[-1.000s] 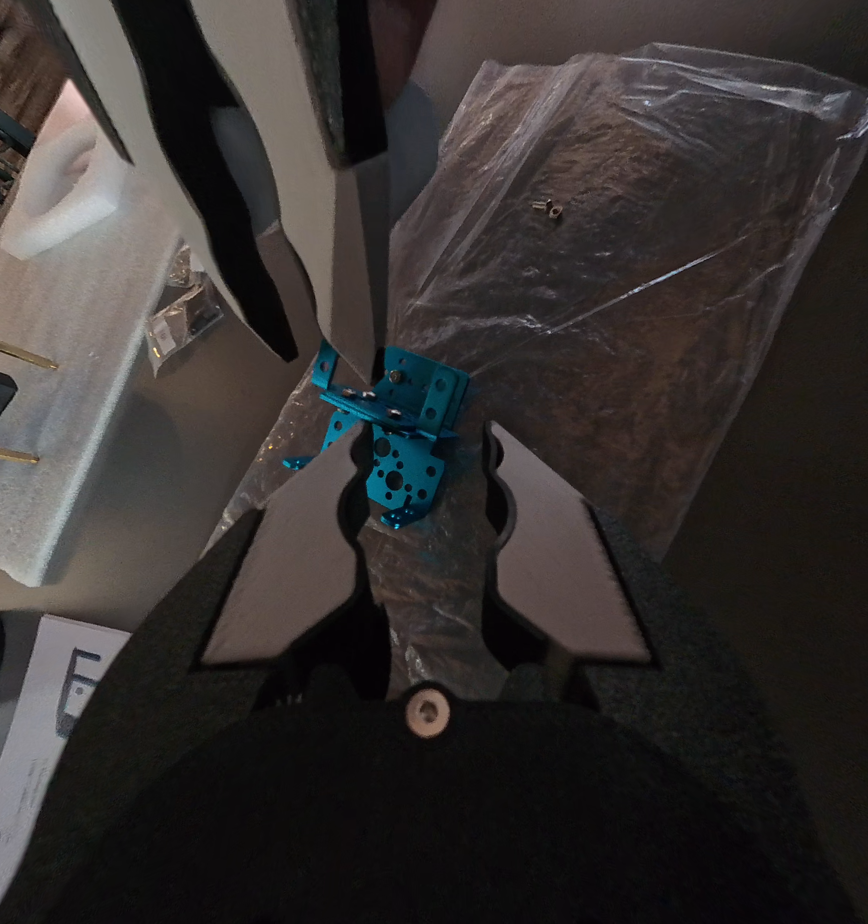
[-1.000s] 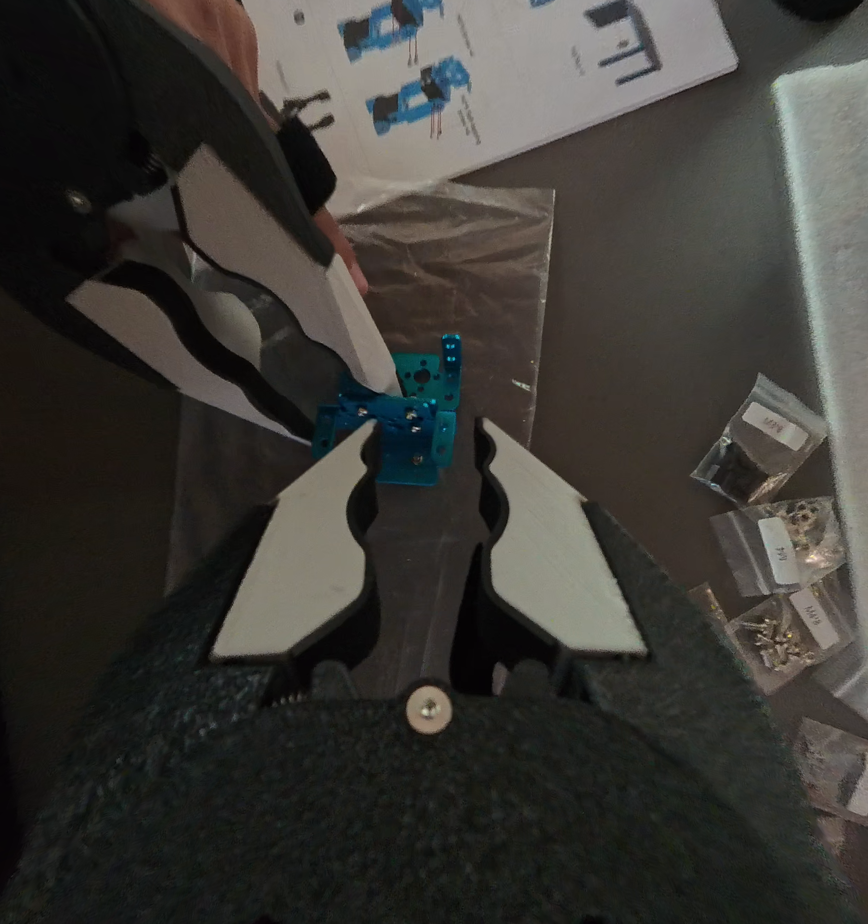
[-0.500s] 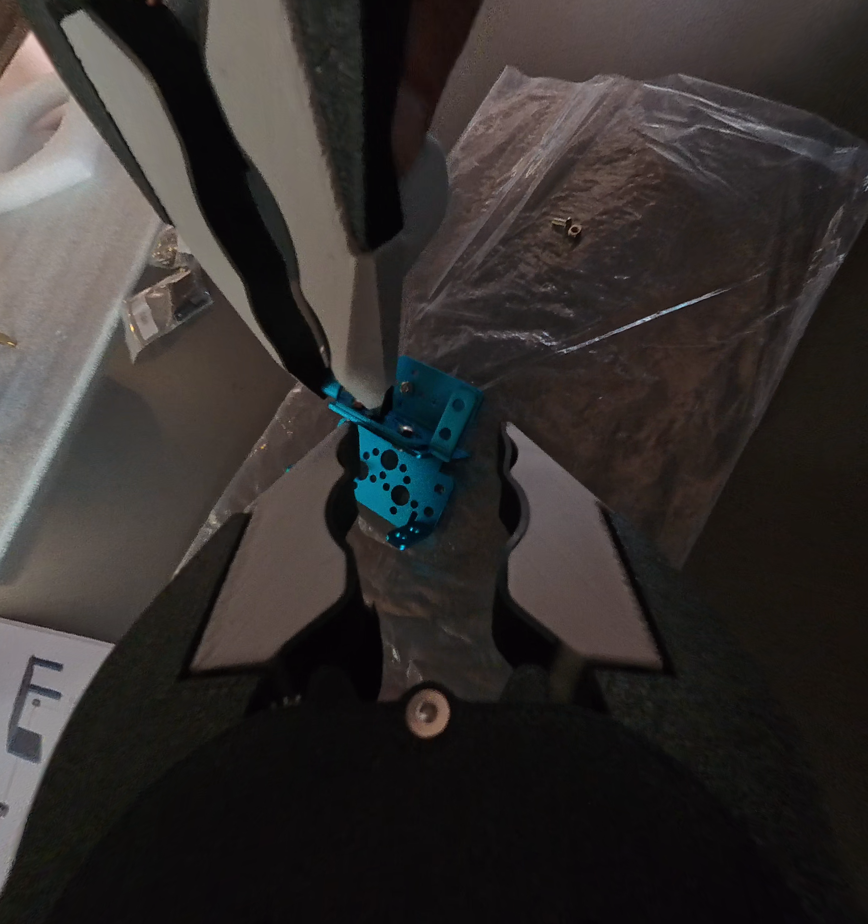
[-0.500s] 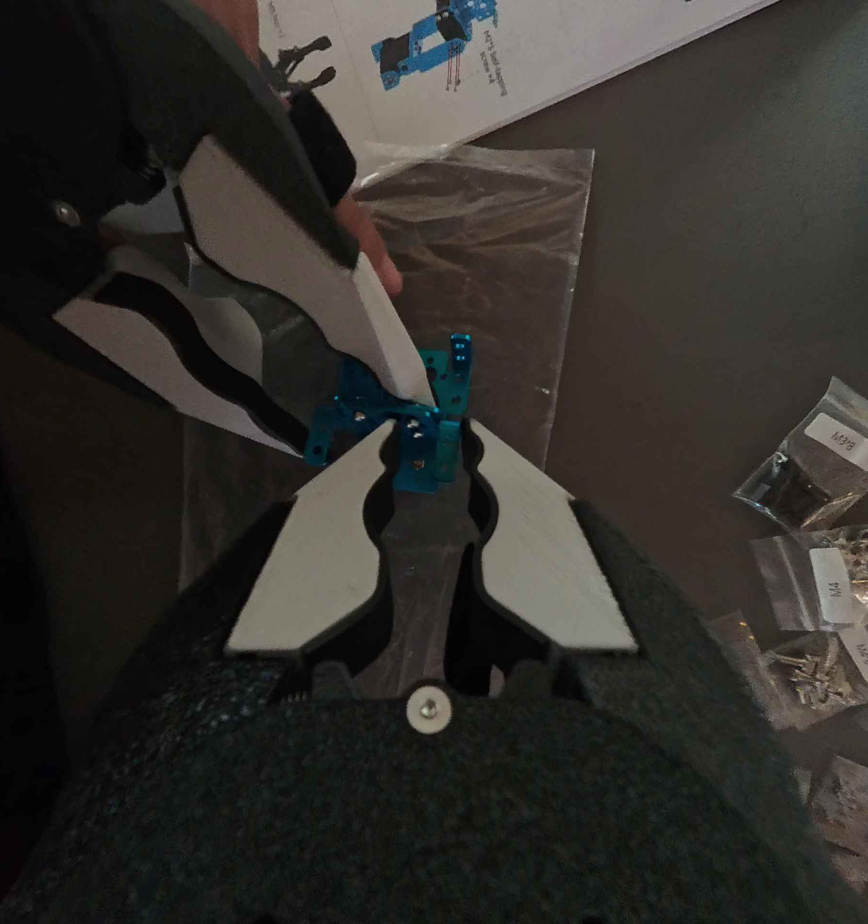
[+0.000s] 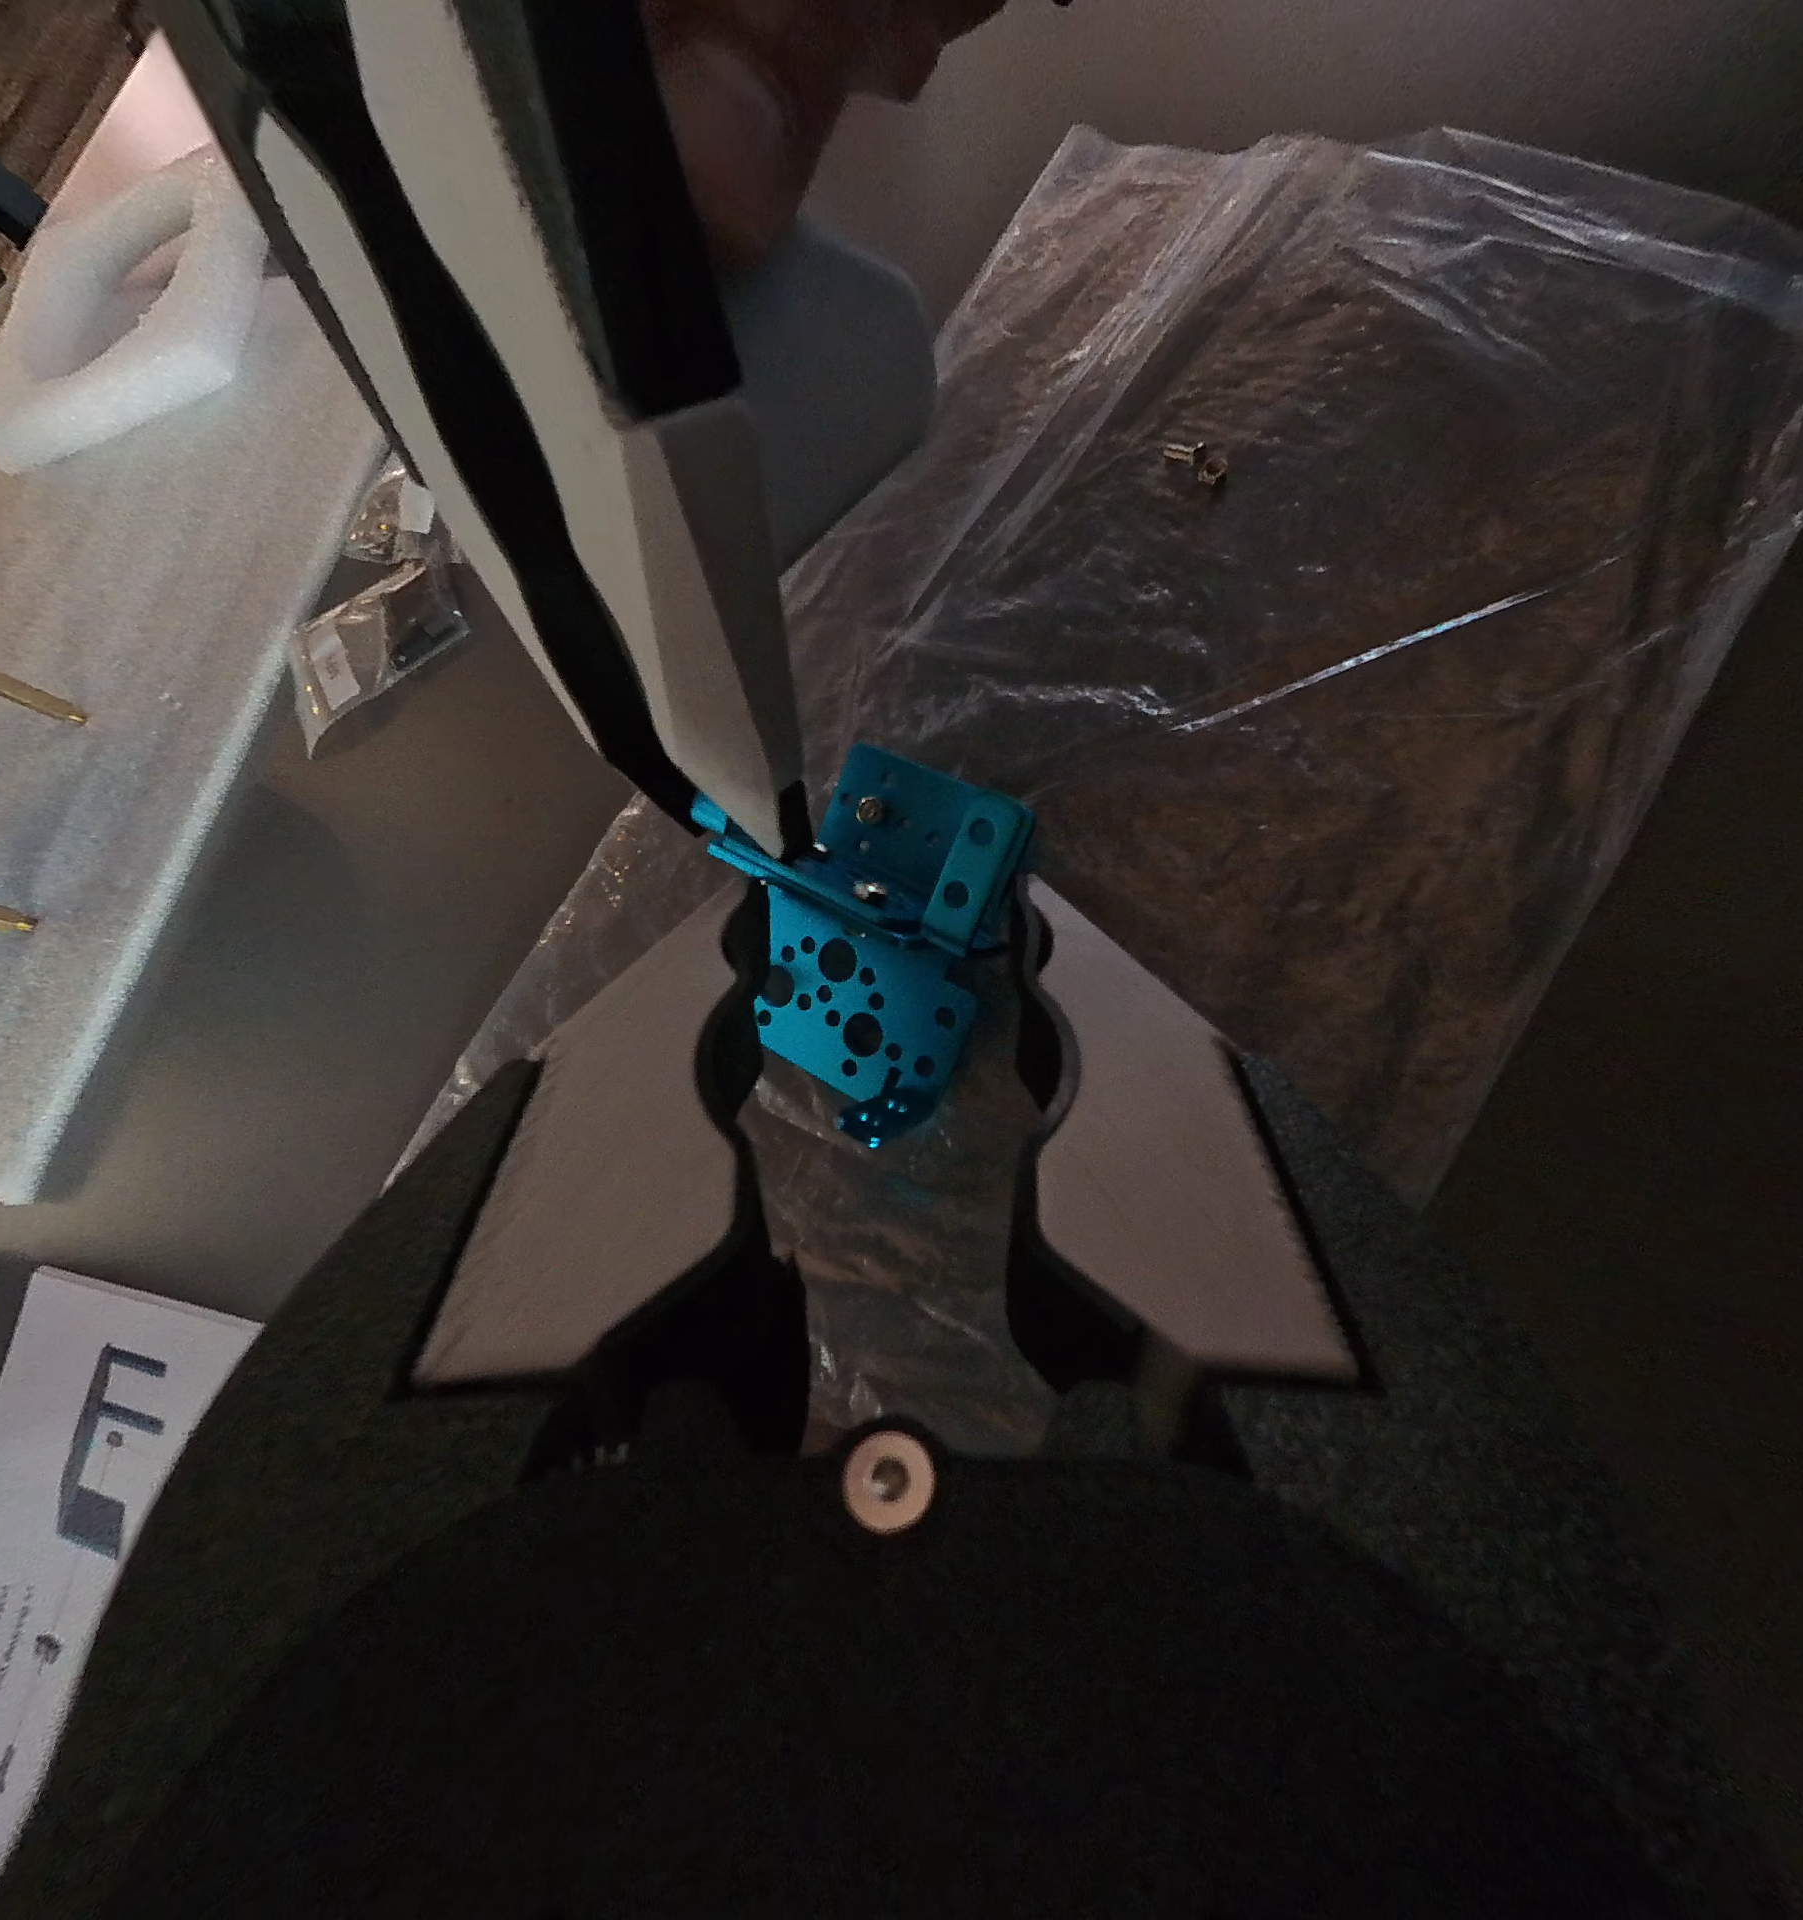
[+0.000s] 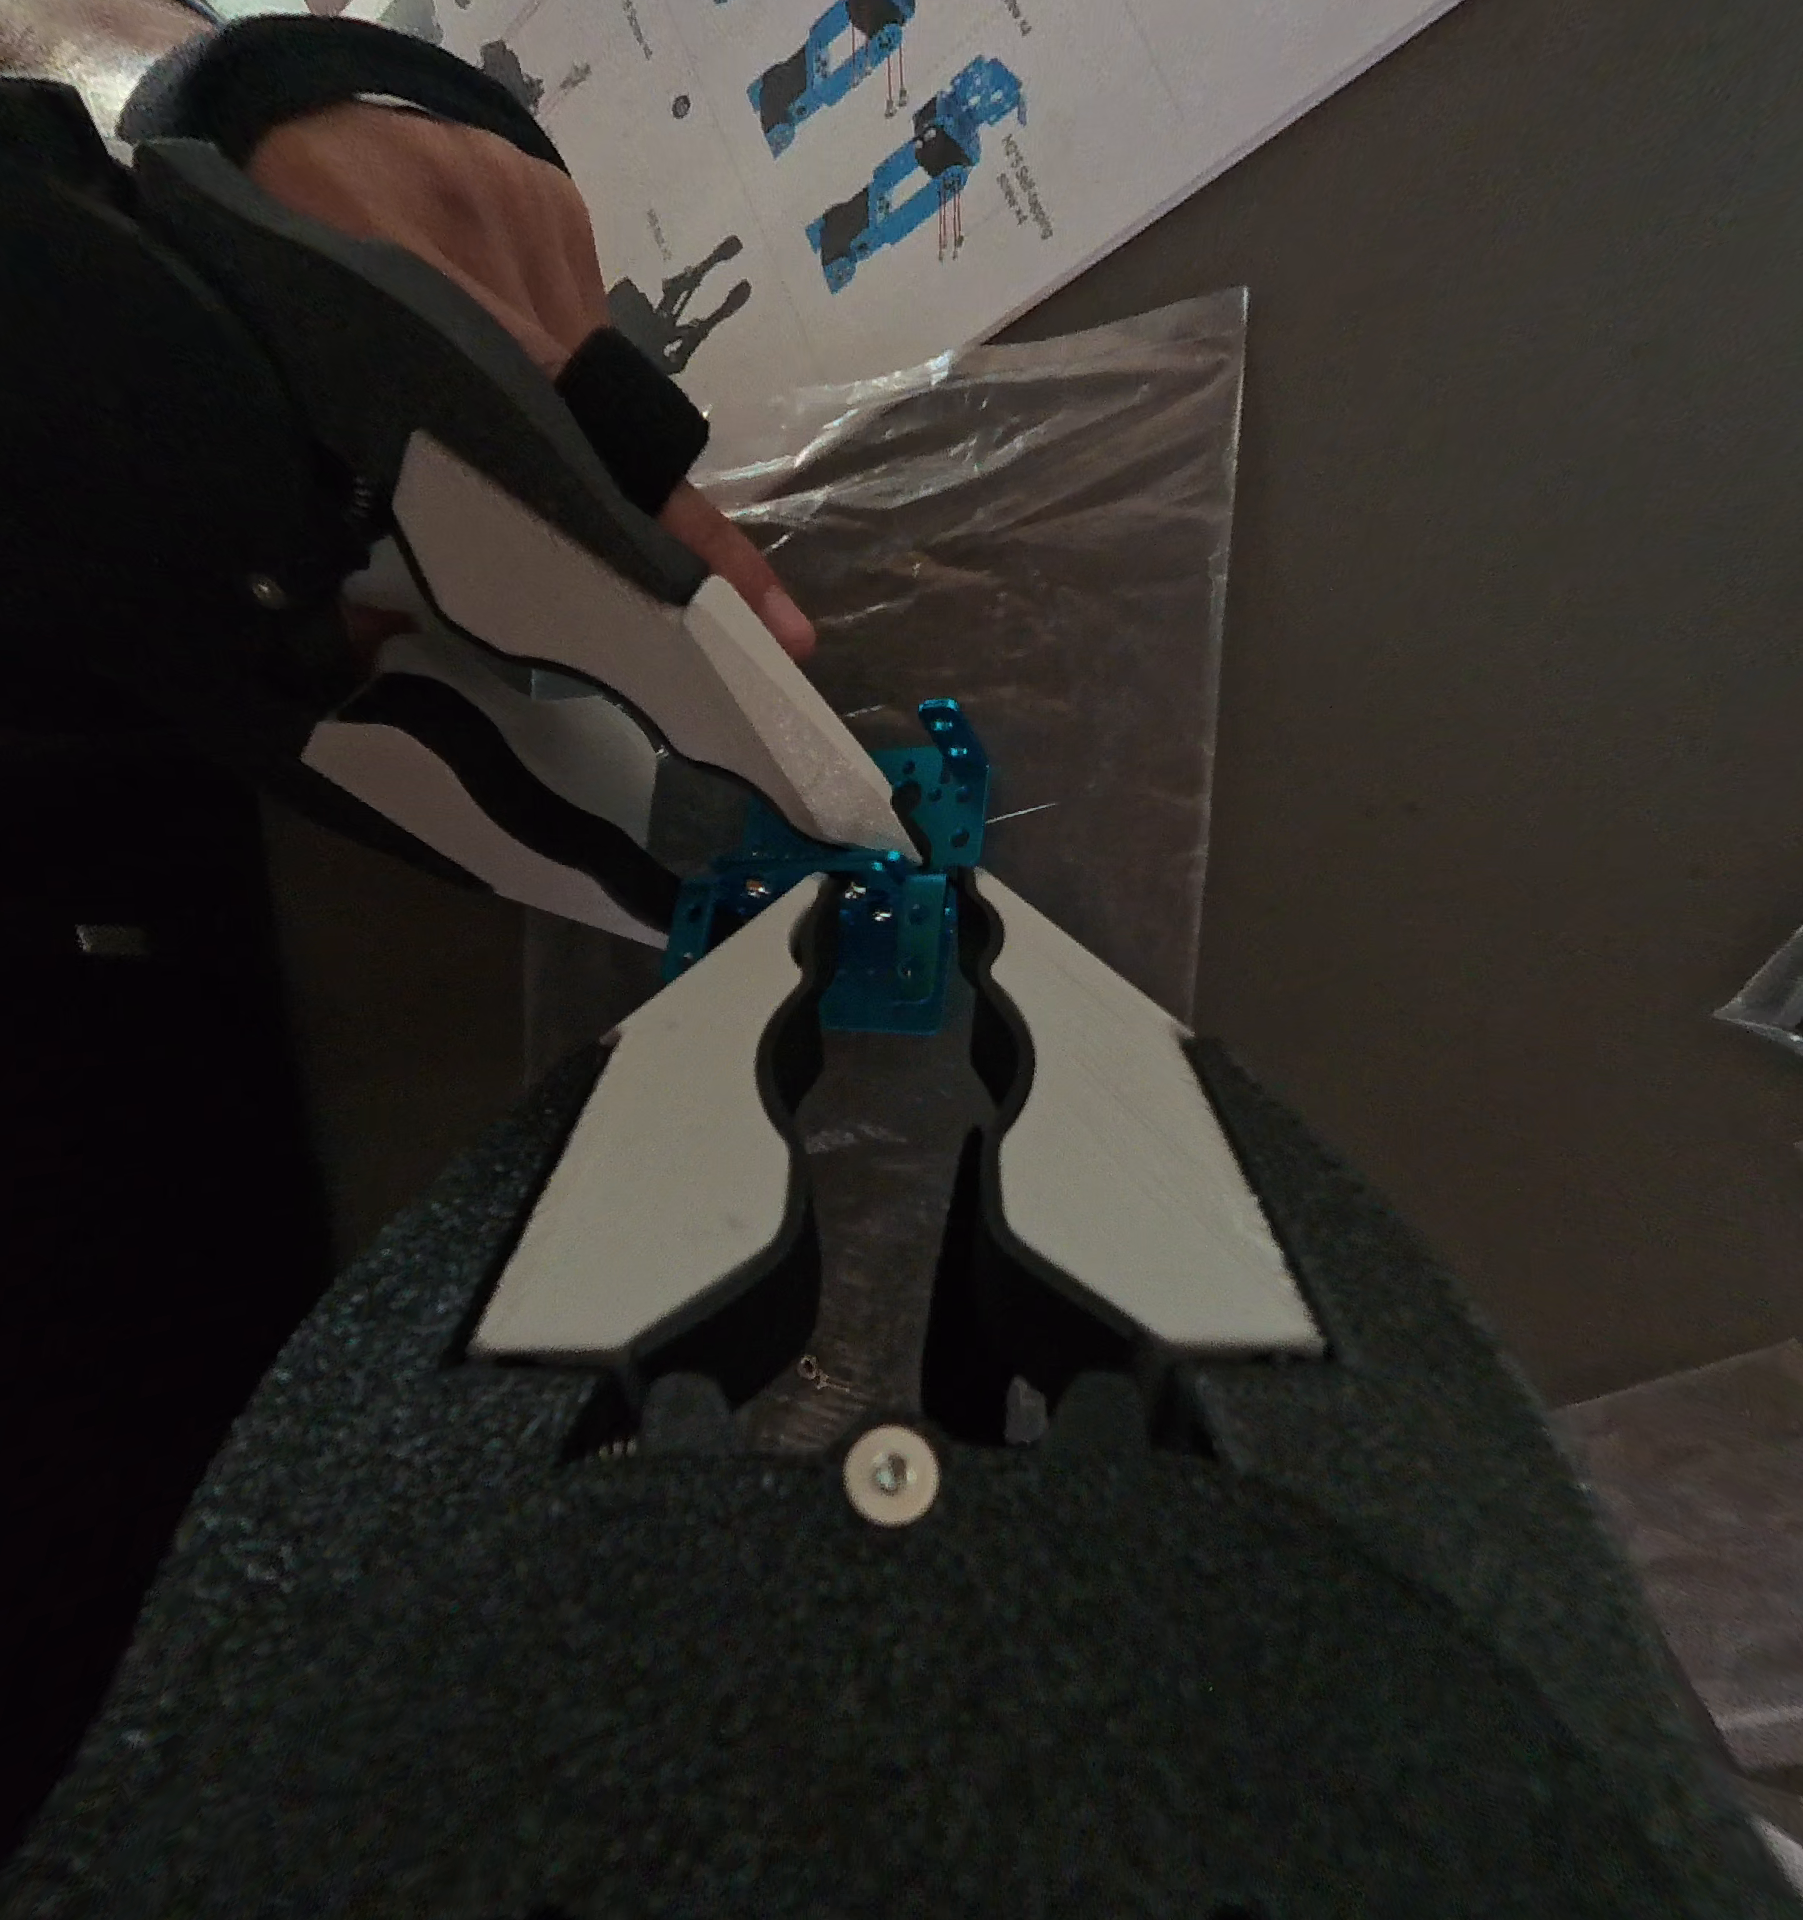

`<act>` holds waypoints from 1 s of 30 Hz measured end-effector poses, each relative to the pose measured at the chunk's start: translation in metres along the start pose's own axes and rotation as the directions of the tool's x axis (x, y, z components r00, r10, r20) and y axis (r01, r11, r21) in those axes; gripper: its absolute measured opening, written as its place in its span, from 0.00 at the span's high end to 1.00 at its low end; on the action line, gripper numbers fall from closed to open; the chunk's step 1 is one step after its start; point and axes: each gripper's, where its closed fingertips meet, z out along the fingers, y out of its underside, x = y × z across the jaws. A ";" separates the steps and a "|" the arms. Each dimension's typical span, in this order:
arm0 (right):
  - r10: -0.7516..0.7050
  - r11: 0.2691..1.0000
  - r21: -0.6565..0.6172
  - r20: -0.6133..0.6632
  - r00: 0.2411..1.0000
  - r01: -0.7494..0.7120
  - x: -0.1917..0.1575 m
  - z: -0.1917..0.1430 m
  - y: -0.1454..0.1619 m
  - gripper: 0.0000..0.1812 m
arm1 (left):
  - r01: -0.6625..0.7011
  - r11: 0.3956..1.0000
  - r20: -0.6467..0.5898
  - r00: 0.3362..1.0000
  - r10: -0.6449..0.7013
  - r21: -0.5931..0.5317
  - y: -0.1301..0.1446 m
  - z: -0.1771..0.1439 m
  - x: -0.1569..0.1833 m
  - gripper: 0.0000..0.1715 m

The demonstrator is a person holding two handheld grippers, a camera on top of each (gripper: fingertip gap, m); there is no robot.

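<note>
A blue metal bracket assembly point(image 5: 855, 997) with many holes and small screws sits over a clear plastic bag point(image 5: 1344, 675) on the dark table. My left gripper point(image 5: 886, 899) is open, its jaws straddling the bracket close on both sides. In the left wrist view my right gripper point(image 5: 746, 826) comes down from the top, its tips pinched on a blue flange at the bracket's upper left. In the right wrist view the right gripper point(image 6: 897, 883) is narrowed onto the bracket point(image 6: 886, 966). The left gripper point(image 6: 783, 883) reaches in there from the left.
Two small metal fasteners point(image 5: 1193, 462) lie on the bag. A white foam block point(image 5: 97, 623) with brass rods is at the left. Small parts bags point(image 5: 377, 665) point(image 6: 1801, 987) lie about. A printed instruction sheet point(image 6: 876, 135) is behind, and a hand point(image 6: 440, 229) holds the left gripper. The tips of both grippers are at nearly the same place.
My right gripper's jaws have closed from wide apart onto the blue bracket. Both grippers have come closer to it, and the bracket has tilted up between my left jaws.
</note>
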 end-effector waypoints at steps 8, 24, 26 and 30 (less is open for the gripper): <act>-0.053 0.998 -0.022 0.020 0.998 0.053 -0.005 -0.001 0.005 0.84 | 0.000 1.000 -0.017 1.000 0.000 0.003 0.000 0.000 0.002 0.74; -0.052 0.999 0.009 0.049 0.997 0.052 -0.011 -0.003 0.000 0.82 | -0.005 1.000 -0.009 1.000 0.005 0.003 -0.001 0.000 0.002 0.73; -0.050 0.999 0.001 0.019 0.999 0.050 -0.008 -0.002 0.000 0.85 | -0.011 1.000 -0.005 1.000 0.011 0.003 -0.001 0.000 0.002 0.73; -0.037 0.999 0.004 0.026 0.999 0.037 -0.007 -0.001 0.000 0.87 | -0.013 1.000 -0.005 1.000 0.013 0.004 -0.001 0.000 0.002 0.73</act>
